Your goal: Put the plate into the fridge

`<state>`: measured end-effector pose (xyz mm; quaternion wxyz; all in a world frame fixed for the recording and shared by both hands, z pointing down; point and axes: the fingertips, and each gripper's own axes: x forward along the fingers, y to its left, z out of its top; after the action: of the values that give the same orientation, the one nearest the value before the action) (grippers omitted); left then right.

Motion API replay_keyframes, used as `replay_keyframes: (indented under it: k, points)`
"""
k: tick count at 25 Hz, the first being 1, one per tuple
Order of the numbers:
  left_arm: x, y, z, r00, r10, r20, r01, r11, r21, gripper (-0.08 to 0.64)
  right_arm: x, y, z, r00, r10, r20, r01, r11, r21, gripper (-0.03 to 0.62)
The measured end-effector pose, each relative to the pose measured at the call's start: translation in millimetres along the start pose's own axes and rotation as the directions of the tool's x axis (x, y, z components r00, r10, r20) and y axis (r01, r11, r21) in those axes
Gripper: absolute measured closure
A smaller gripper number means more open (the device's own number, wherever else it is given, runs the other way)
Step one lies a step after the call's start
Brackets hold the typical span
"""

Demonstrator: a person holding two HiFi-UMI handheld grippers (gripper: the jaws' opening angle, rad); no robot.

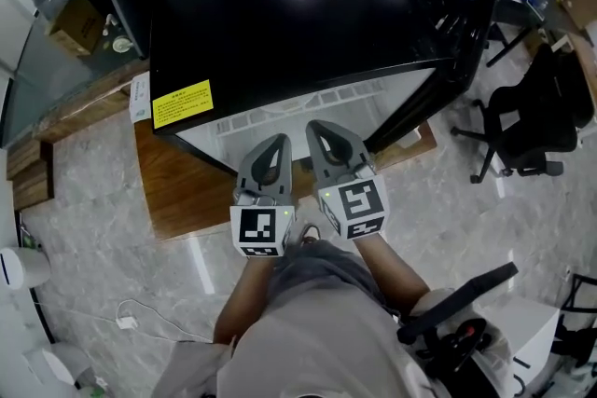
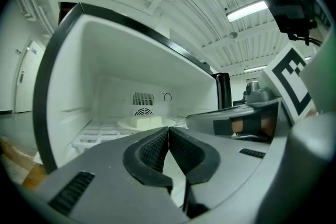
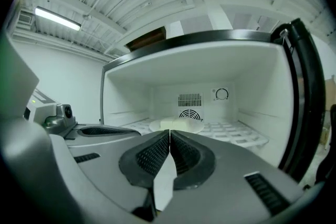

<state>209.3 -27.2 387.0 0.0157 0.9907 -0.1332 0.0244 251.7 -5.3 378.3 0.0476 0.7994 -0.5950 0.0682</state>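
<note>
A black mini fridge stands on the floor with its door swung open to the right. Inside, a white plate with pale blocks on it rests on the white wire shelf, near the back wall; the left gripper view shows the plate too. My left gripper and right gripper are side by side just in front of the opening, pointing into it. The left gripper is shut with nothing between its pads. The right gripper is likewise shut and empty. Both are well short of the plate.
The fridge sits on a low wooden board on a marble-like floor. A black office chair stands to the right beyond the door. A white cable lies on the floor at lower left. A vent and a dial are on the fridge's back wall.
</note>
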Motion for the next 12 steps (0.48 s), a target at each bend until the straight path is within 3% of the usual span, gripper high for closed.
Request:
replay_keyframes:
  k: [6, 9, 12]
  points:
    - [-16, -13, 6, 0.996, 0.084, 0.026, -0.084, 0.996, -0.014, 0.540, -28, -3, -2, 0.999, -0.045, 0.015, 0.045, 0.999, -0.006, 0.574]
    - [-31, -23, 10, 0.992, 0.119, 0.037, -0.117, 0.991, -0.060, 0.540, -48, -6, -5, 0.998, -0.059, 0.006, 0.059, 0.998, -0.002, 0.574]
    - [-48, -33, -2, 0.991, 0.133, 0.007, -0.132, 0.989, -0.067, 0.540, -72, -7, -9, 0.996, -0.085, 0.016, 0.085, 0.996, -0.007, 0.574]
